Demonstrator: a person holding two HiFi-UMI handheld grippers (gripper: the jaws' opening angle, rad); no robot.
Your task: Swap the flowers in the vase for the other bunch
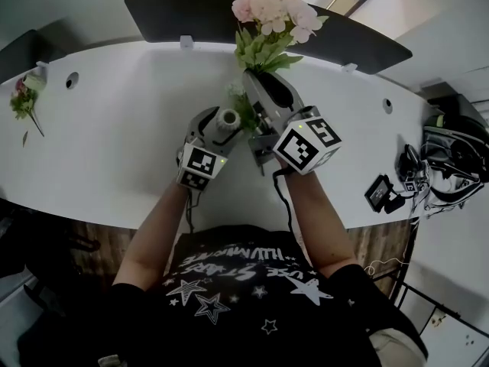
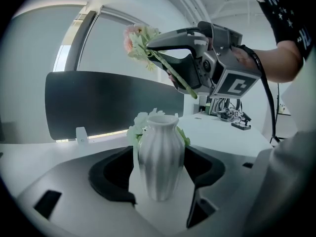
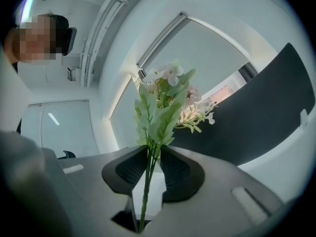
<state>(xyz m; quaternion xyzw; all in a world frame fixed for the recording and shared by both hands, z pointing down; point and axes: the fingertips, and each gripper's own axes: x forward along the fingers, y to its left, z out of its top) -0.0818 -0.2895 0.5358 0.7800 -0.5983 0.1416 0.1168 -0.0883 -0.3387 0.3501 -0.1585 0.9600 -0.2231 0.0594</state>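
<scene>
Currently left tongs clamp the vase near the surface's 6 o'clock edge; right tongs pinch the pink bunch's stems at its 1 o'clock. I'd keep vase steady, stems upright

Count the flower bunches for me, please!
3: a pink bunch in the right tongs, a small bunch lying at the table's far left, and pale flowers behind the vase, partly hidden.

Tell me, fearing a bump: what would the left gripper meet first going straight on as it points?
Probably the pale flowers just behind the vase that the left gripper holds; beyond them, the dark panel. Depth is unclear.
</scene>
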